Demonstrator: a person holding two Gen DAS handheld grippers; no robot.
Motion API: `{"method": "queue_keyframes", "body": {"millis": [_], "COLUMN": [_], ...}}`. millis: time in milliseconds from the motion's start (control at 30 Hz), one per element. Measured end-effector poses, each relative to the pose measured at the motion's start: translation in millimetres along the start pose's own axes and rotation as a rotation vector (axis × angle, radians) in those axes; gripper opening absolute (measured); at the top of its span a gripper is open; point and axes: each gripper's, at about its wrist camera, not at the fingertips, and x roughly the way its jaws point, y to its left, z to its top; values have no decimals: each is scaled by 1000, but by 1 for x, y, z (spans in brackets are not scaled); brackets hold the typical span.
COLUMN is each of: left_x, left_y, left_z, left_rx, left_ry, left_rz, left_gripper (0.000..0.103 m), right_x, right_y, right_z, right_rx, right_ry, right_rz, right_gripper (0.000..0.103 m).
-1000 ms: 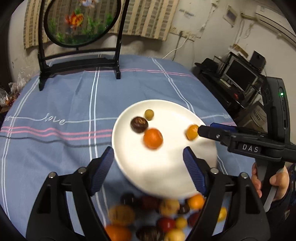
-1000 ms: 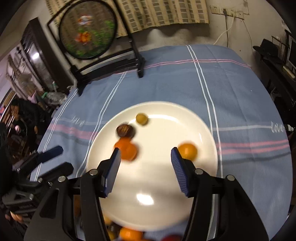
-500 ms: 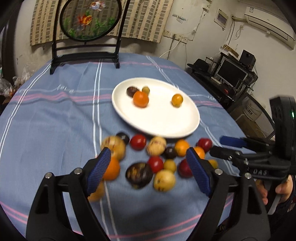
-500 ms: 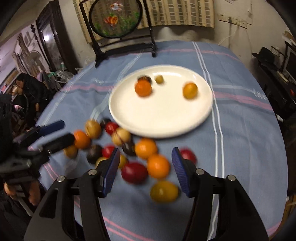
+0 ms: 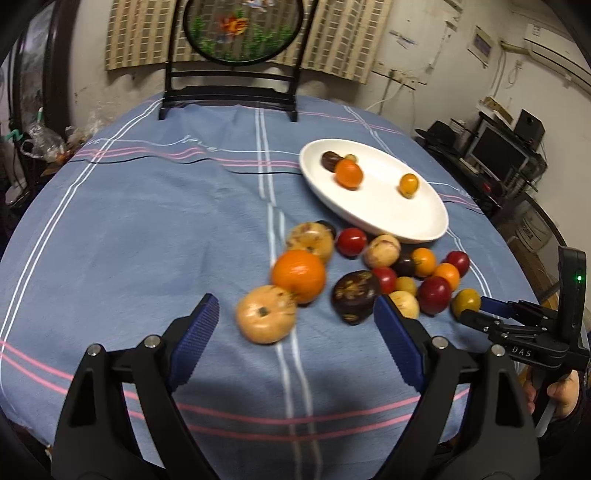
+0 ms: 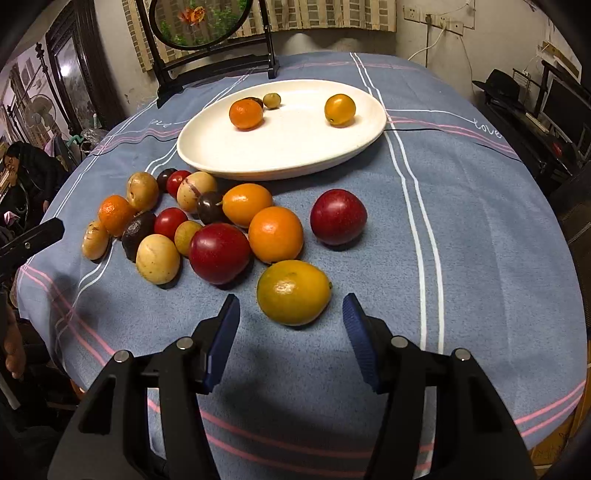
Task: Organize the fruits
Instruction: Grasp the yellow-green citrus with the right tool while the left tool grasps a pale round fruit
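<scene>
Blue striped cloth covers a round table, with a framed round fish screen standing at its far edge and monitors off to one side.

One white plate holds four fruits: an orange, a dark one behind it, a small greenish one and a yellow-orange one.

Loose fruits lie in a heap on the cloth just in front of the plate; about sixteen show in the right wrist view, among them red, orange, tan and dark ones.

A yellow citrus lies nearest the right gripper, whose jaws stand moderately apart just short of it, with nothing between them.

Left gripper hangs with jaws opening wide, empty; a tan fruit and a dark speckled one lie just ahead. No object blocks either gripper's way to the heap.
</scene>
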Motion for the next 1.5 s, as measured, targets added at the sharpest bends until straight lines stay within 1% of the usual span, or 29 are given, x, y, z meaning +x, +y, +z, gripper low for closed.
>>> {"method": "queue_keyframes", "body": {"millis": [33, 67, 100, 167, 300, 400, 433, 467, 500, 533, 600, 633, 700, 733, 767, 867, 967, 1133, 1233, 1367, 1500], "left_x": [0, -1, 0, 4, 19, 30, 33, 39, 43, 50, 60, 60, 62, 61, 60, 53, 41, 19, 14, 14, 13], "left_y": [2, 4, 4, 5, 4, 5, 6, 8, 11, 15, 19, 20, 19, 19, 19, 15, 4, -7, -13, -18, -21], "left_z": [0, -1, -2, -2, -6, -7, -7, -8, -8, -8, -8, -7, -6, -6, -6, -9, -10, -6, -4, -4, 5], "left_rx": [-2, 0, 4, 14, 31, 36, 35, 27, 16, 4, -10, -9, -1, -9, -13, -18, 7, 31, 38, 44, 55], "left_ry": [1, 2, 7, 24, 65, 68, 70, 82, 98, 121, 136, 118, 110, 108, 109, 118, 103, 72, 63, 68, 62], "left_rz": [2, 4, 7, 10, 23, 26, 29, 22, 17, 27, 17, 16, 22, 22, 20, -14, -22, -55, -77, -86, -93], "left_gripper": [88, 88, 88, 88, 88, 88, 85, 80, 62, 54, 51, 51, 50, 46, 46, 46, 46, 46, 46, 46, 46], "right_x": [0, 1, 5, 6, 1, -3, -3, -3, -3, -2, -1, 0, 0, -1, -1, -5, -10, -14, -16, -17, -17], "right_y": [0, 0, 1, 1, -4, -4, -3, -3, -4, -5, -6, -6, -6, -5, -4, -2, 1, 4, 6, 8, 11], "right_z": [0, 0, 0, 0, -2, -3, -3, -3, -4, -4, -5, -5, -5, -5, -5, -5, -5, -4, -4, -5, -3], "right_rx": [-2, -9, -23, -24, 10, 25, 26, 29, 34, 43, 56, 57, 56, 56, 54, 45, 39, 33, 29, 26, 19], "right_ry": [-15, -21, -22, -38, -29, -19, -16, -11, -8, -4, 2, 2, 2, 2, 2, -7, -21, -32, -36, -40, -45], "right_rz": [5, 2, -23, -18, 17, 50, 50, 48, 52, 59, 71, 71, 71, 73, 76, 85, 91, 97, 100, 103, 105], "right_gripper": [58, 54, 44, 44, 43, 43, 43, 43, 43, 43, 43, 43, 43, 43, 43, 43, 43, 43, 43, 43, 43]}}
